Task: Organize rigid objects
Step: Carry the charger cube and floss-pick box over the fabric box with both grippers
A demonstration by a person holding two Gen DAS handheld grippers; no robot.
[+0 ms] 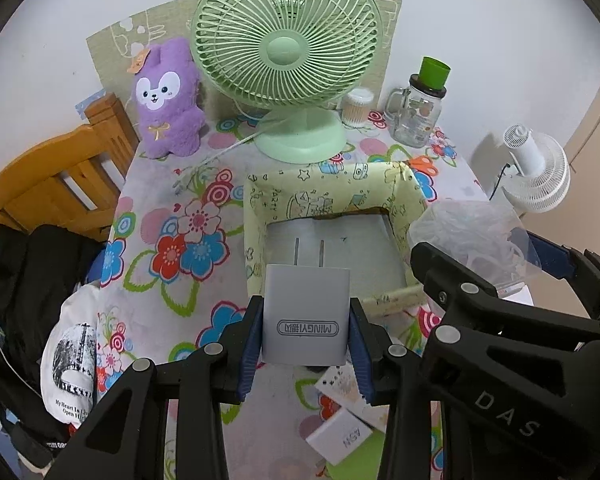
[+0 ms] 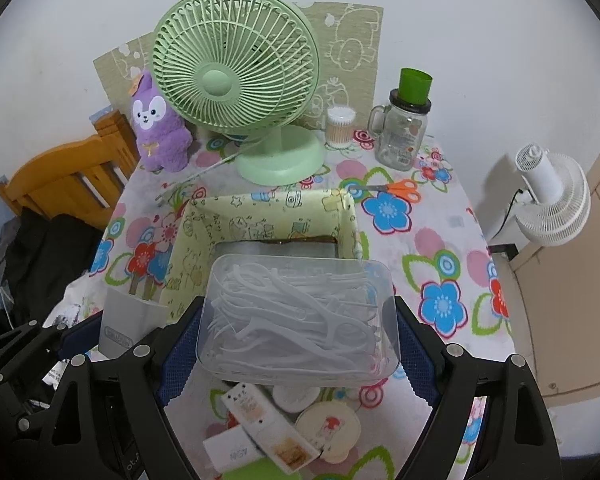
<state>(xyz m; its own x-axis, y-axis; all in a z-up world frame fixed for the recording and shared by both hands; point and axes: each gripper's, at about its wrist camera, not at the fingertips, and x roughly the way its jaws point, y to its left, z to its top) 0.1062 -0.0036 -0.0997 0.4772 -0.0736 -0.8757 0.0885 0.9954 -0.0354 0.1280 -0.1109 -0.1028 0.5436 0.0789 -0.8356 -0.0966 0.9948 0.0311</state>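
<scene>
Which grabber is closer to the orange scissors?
Right. The right gripper, shut on the clear box, is on the scissors' side of the yellow box. The left gripper, holding the charger, sits farther across from them.

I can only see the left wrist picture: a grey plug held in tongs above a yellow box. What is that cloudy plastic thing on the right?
Observer: A clear box full of white floss picks, clamped in the right tongs.
Visitor: Is anything under it?
Observer: Yes, a round cream lid and a small cream packet lie on the tablecloth.
Visitor: Anything beyond the yellow box?
Observer: Orange-handled scissors lie whole to its right, near the glass jar.
</scene>
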